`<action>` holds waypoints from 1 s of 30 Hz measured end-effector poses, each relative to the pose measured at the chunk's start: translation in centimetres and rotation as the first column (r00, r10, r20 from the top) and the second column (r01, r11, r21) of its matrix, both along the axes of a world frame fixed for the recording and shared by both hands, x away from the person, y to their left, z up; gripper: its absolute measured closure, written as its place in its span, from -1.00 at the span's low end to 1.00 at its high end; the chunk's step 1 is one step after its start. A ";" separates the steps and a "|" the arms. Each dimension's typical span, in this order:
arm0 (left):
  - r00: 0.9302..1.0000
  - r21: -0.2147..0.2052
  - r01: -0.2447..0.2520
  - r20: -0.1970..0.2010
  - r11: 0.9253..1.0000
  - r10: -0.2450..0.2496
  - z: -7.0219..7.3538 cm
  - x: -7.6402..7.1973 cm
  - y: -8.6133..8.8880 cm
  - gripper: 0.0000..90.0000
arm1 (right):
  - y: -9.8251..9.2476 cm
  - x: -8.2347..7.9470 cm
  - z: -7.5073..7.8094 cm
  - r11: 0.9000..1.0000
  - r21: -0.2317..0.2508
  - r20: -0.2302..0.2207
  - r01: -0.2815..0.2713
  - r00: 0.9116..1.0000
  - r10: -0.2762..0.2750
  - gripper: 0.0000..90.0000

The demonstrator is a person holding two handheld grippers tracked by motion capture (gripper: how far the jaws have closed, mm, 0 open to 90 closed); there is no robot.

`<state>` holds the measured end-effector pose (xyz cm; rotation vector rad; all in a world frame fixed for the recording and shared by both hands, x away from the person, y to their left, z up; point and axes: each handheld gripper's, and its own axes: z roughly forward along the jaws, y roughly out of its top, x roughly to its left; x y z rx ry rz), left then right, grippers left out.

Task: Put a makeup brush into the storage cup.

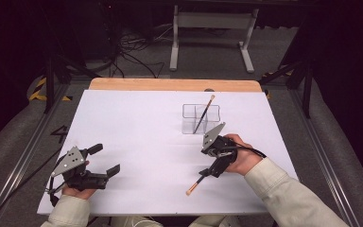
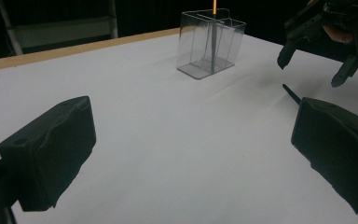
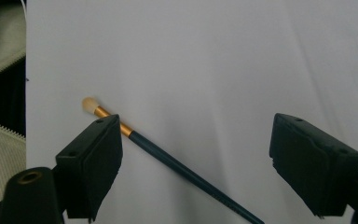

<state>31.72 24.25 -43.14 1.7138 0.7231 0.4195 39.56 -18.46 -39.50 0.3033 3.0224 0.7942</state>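
My right gripper (image 3: 196,172) hangs over the brush (image 3: 177,163), jaws wide, gripping nothing. Brush lies flat on the white table (image 1: 137,137), near the clear holder (image 1: 201,118). Left gripper (image 1: 105,161) open, empty.

White table (image 1: 137,137): brush (image 1: 196,183), clear holder (image 1: 201,119)

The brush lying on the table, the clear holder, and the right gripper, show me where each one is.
brush on the table (image 3: 168,158), right gripper view, on its dark handle.
clear holder (image 2: 193,44), left gripper view, on its front wall.
right gripper (image 1: 207,172), high view, midway between its fingertips, over the brush.
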 end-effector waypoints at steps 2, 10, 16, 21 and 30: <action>1.000 -0.001 0.000 0.000 1.000 0.000 0.0 0.0 0.0 -0.99 | 0.1 -0.1 -0.1 1.000 -0.019 -0.009 0.003 1.000 -0.003 -0.60; 1.000 -0.014 -0.003 -0.003 1.000 0.003 0.1 0.0 0.2 -0.99 | 0.4 -0.2 -0.6 0.999 -0.051 -0.032 -0.010 0.999 0.009 -0.57; 1.000 -0.007 0.001 -0.002 1.000 -0.001 0.1 0.0 0.1 -0.99 | 0.5 -0.1 -1.0 0.996 -0.087 -0.034 -0.021 0.999 0.018 -0.52; 1.000 -0.006 0.001 -0.003 1.000 -0.001 0.0 0.1 0.1 -0.99 | 0.6 0.0 -1.3 0.993 -0.111 -0.039 -0.039 0.999 0.035 -0.45; 1.000 -0.006 0.002 -0.005 1.000 -0.002 0.0 0.1 0.1 -0.99 | 0.9 0.2 -1.9 0.980 -0.184 -0.082 -0.076 0.995 0.062 -0.26</action>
